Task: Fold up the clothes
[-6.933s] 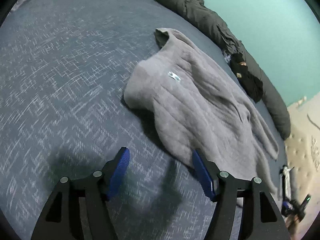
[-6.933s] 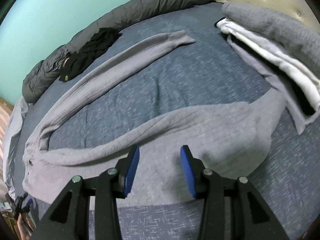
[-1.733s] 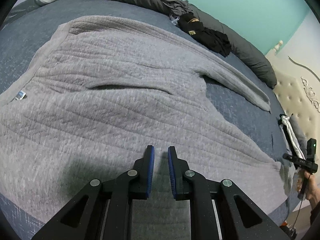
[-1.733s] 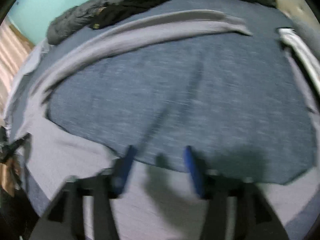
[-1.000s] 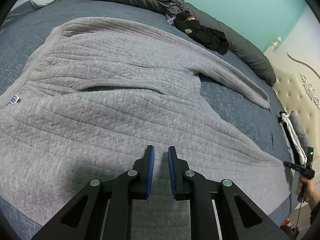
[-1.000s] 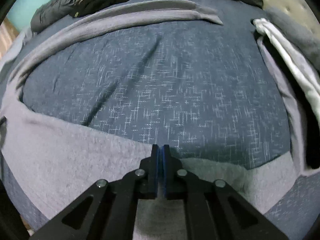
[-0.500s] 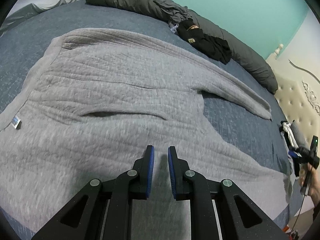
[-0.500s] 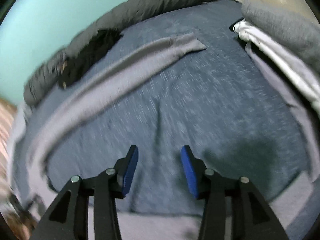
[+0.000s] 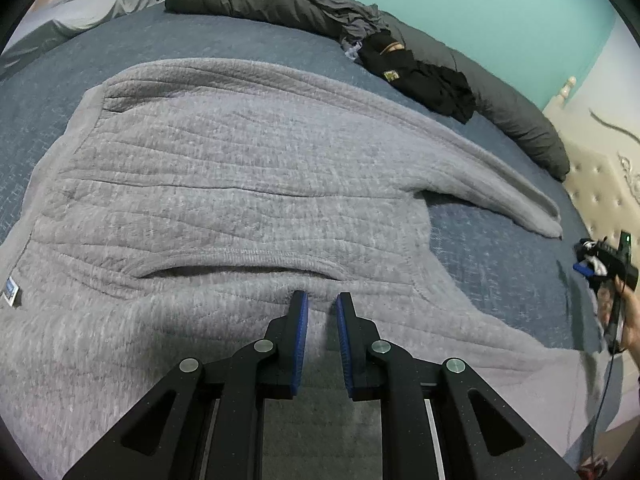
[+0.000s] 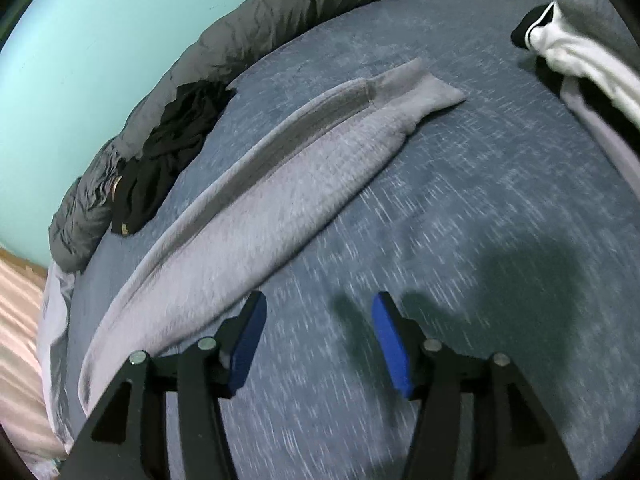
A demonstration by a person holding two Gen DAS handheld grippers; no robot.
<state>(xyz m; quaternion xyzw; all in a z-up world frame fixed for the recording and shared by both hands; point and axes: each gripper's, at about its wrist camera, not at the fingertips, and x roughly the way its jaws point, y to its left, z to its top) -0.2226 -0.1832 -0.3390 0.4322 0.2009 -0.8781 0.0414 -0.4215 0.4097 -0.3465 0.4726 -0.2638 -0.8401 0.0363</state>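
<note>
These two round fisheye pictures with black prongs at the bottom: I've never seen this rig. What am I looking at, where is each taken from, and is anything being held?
No robot here: a person holds a two-finger claw in each hand, with a camera on each looking forward along its fingers.

The left wrist view shows the left claw, its blue pads close together with a narrow gap, over a grey quilted sweater spread on a blue bed cover. Whether it pinches fabric is unclear. At the right edge, a hand holds the other claw.

The right wrist view shows the right claw wide open and empty above the cover, beside the sweater's sleeve. Black clothing lies by a dark grey duvet; folded clothes are stacked on the right.
</note>
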